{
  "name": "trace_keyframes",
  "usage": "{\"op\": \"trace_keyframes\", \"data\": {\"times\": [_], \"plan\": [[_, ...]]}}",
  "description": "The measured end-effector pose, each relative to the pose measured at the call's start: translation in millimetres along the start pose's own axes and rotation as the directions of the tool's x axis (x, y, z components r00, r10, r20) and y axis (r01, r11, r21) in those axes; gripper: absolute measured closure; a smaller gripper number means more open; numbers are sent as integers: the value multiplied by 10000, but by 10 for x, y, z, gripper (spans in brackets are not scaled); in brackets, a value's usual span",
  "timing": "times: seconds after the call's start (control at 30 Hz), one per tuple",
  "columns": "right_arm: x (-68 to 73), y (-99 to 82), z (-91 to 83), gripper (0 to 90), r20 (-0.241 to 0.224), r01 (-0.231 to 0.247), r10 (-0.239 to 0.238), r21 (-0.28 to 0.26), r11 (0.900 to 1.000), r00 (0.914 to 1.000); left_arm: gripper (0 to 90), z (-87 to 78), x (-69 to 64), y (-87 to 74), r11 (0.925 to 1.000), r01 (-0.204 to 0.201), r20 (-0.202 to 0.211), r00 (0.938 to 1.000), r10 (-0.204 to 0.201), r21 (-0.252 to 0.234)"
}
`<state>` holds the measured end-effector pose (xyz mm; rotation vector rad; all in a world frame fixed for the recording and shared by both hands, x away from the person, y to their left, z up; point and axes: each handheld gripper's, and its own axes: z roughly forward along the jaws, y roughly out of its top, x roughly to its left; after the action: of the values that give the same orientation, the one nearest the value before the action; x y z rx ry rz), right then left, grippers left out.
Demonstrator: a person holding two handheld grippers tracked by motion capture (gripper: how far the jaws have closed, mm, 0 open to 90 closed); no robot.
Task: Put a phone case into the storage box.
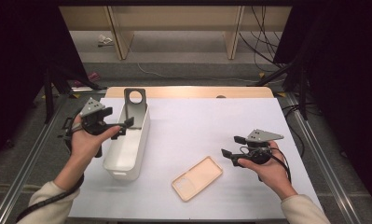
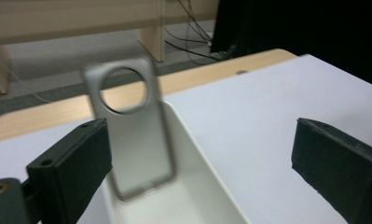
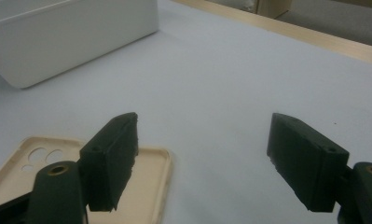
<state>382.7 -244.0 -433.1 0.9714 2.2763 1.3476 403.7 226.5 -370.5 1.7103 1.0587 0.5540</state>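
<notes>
White tabletop [image 1: 197,126], both claws released, beige case [image 1: 197,178] near front edge.

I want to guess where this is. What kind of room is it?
Probably a lab or workshop set up for recording: a white-topped table framed by metal rails, loose cables on the floor, and a hand-held gripper with trailing wires.

Ahead of the left gripper [image 2: 200,163], the grey case [image 2: 132,126] is blurred and its foot unclear inside the bin [image 2: 207,182], whose near end the picture's edge cuts off.
</notes>
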Motion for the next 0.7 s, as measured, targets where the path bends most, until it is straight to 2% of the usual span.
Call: {"op": "trace_keyframes", "data": {"times": [0.17,0.27,0.4,0.47,0.6,0.7], "plan": [[11,12,46,287,-118,110,-108,182,9998,9999,36,-37,-266,-199,9995,-230,705,9973,213,236],[21,28,73,306,-205,166,-161,224,9996,9997,36,-44,-383,-307,9990,-326,937,9952,298,292],[47,37,95,330,-416,328,-312,392,9987,9986,38,-79,-499,-424,9988,-478,1217,9915,457,139],[57,37,110,336,-471,355,-331,508,9981,9983,39,-96,-535,-476,9991,-428,1221,9916,415,74],[68,46,139,364,-551,518,-482,663,9965,9973,46,-132,-606,-550,9972,-748,1196,9900,743,2],[72,59,153,376,-569,540,-501,687,9962,9971,54,-164,-658,-590,9968,-792,1298,9883,800,-110]]}}
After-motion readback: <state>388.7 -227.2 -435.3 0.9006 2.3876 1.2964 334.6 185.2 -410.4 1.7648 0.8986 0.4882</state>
